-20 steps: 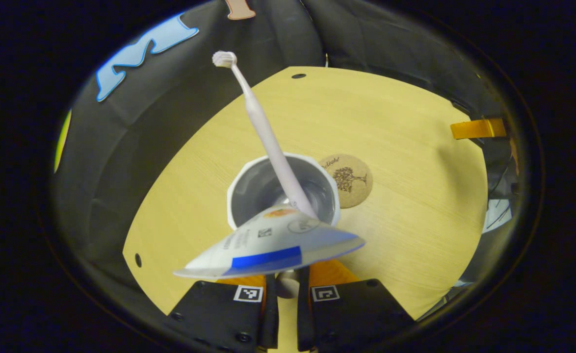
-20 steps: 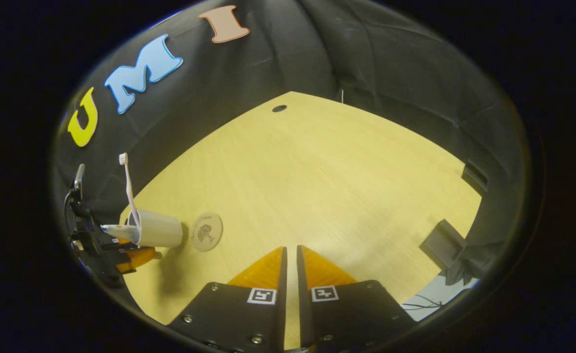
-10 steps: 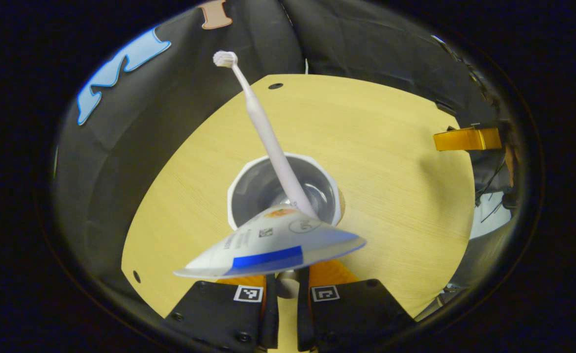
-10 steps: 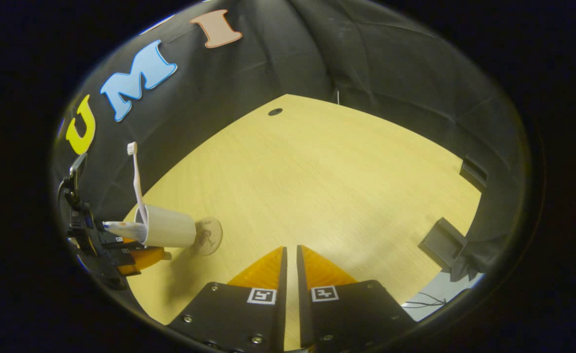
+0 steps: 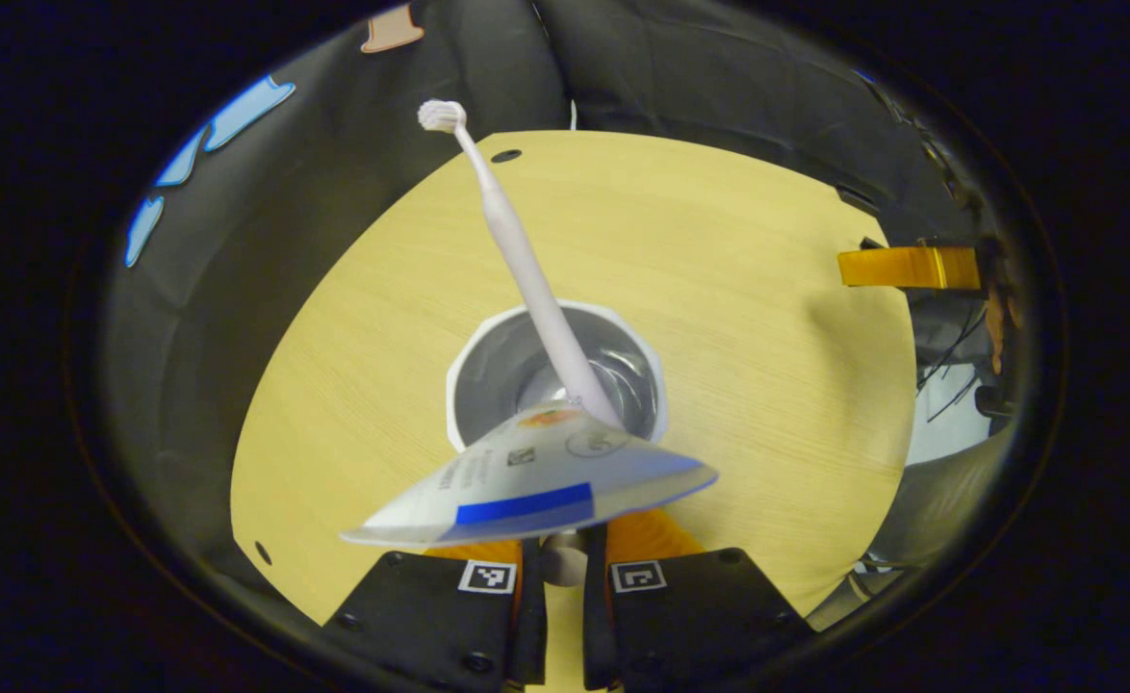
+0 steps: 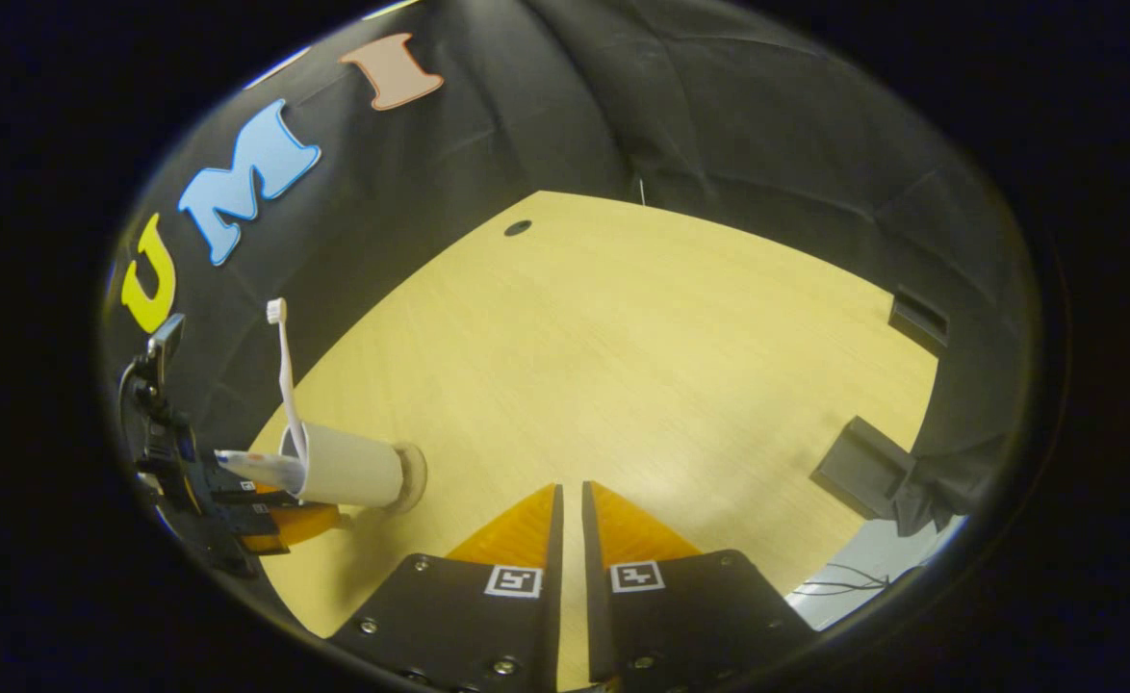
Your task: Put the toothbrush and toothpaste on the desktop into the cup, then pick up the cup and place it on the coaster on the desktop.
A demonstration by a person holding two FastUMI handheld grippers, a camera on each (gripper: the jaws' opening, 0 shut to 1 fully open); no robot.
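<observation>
Cup: white, held over the coaster near the left edge of the wooden table; whether it touches the coaster cannot be told.
Toothbrush: stands in the cup, leaning, bristles up.
Toothpaste: tube sits in the cup, its flat crimped end sticking out over the rim.
Left gripper: fingers clamped on the cup's near wall.
Right gripper: fingers close together with a thin gap, holding nothing, above the table's near edge.

Each tool: black body, screws, 2 square coded markers.
</observation>
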